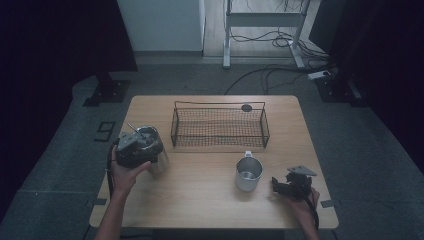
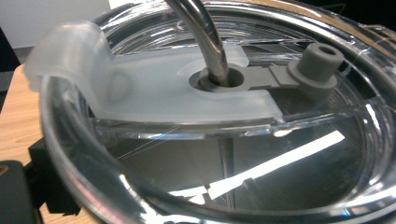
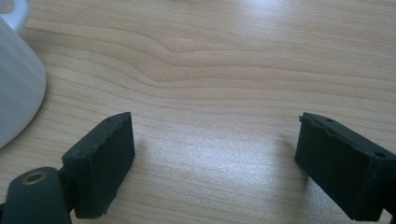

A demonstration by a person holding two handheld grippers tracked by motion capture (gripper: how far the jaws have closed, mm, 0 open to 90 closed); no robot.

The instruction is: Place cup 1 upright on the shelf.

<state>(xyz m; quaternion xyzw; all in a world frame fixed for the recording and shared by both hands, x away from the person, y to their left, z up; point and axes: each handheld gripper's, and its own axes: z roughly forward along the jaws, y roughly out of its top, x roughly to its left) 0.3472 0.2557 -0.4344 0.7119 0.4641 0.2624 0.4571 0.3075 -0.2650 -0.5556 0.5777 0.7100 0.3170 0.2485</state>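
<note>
at left of the high view the left claw (image 1: 136, 150) clenches a clear-lidded steel tumbler (image 1: 151, 145); its own view adds the metal straw (image 2: 205, 37). right claw (image 3: 212, 158), released, over bare wooden bench (image 3: 233, 56).

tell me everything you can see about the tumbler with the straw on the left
The tumbler looks like shiny steel, standing near the table's left edge, in front of the wire basket's left end. A clear plastic lid closes its mouth, with a frosted flap, a grey plug and a central hole holding a bent metal straw. The left gripper is right at the tumbler's rim; whether it grips cannot be told.
</note>
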